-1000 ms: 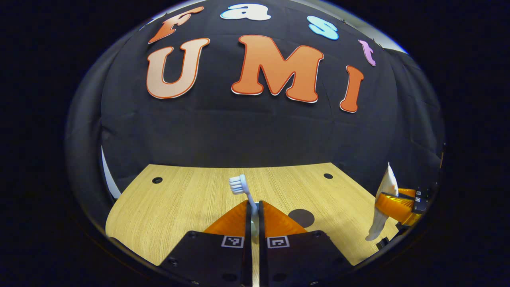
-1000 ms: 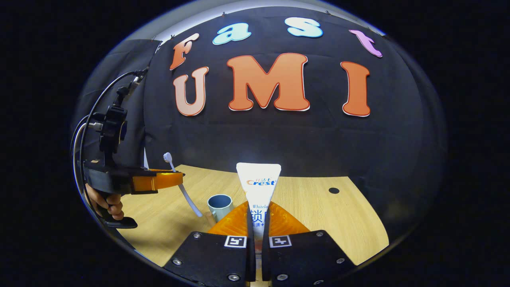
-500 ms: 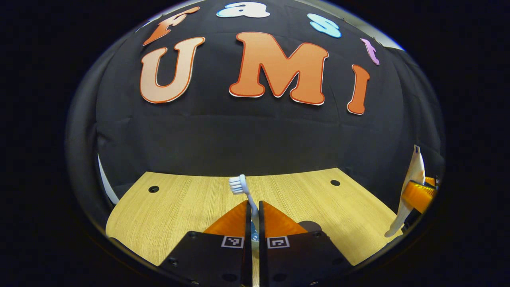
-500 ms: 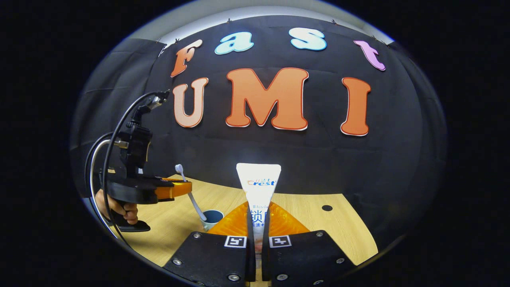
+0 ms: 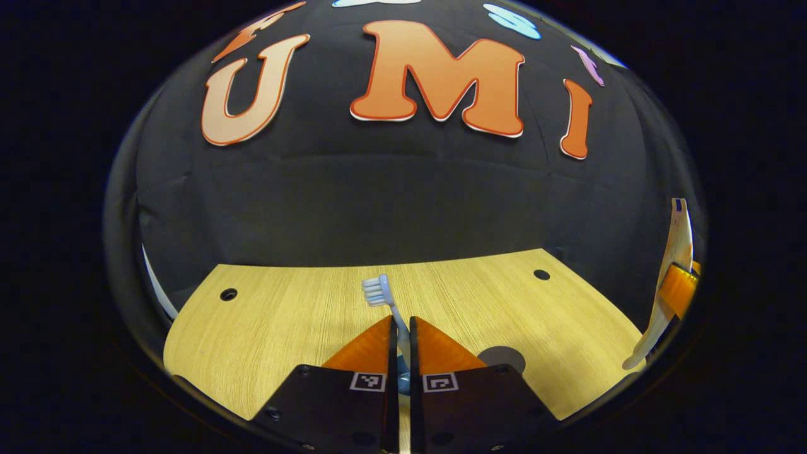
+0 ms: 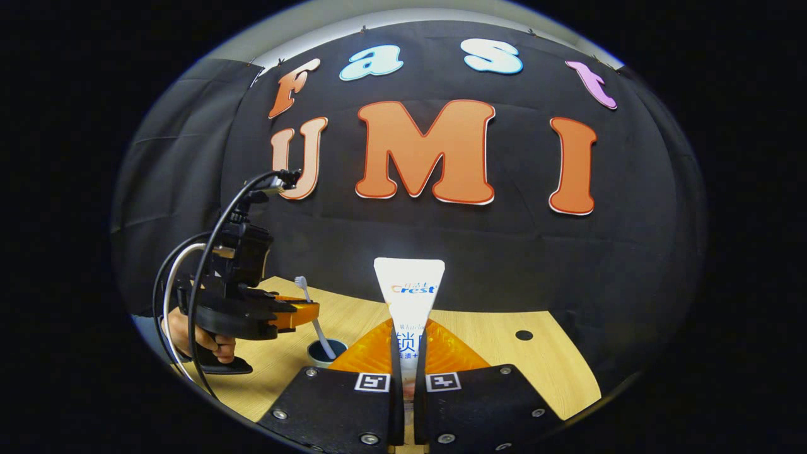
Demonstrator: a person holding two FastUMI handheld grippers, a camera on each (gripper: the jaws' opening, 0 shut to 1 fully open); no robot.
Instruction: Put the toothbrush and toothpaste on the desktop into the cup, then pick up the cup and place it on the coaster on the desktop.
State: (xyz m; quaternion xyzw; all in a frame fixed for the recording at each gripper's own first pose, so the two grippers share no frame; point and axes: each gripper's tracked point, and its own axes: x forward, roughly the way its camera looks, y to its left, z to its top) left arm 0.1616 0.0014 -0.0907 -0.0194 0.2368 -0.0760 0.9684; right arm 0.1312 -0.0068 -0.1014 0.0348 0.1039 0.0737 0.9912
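My left gripper [image 5: 401,325] is shut on the white toothbrush [image 5: 378,293], bristles up and pointing away. Between its fingers, lower down, a bit of the blue cup [image 5: 402,379] shows. In the right gripper view the left gripper [image 6: 312,310] hangs over the cup [image 6: 326,354], and the toothbrush [image 6: 313,315] slants down with its handle end inside the rim. My right gripper [image 6: 408,328] is shut on the white toothpaste tube [image 6: 410,293], flat end up, above the desk to the cup's right. The dark round coaster [image 5: 501,358] lies on the desk just right of my left fingers.
The wooden desk [image 5: 284,315] has small round holes near its far corners [image 5: 228,294] [image 5: 541,275]. A hand [image 6: 202,337] grips the left gripper's handle, with cables looping above it. The right gripper with the tube [image 5: 674,252] shows at the far right edge.
The left gripper moved right over the cup and lowered the toothbrush handle into it. The right gripper lifted the toothpaste higher and drew off to the right.
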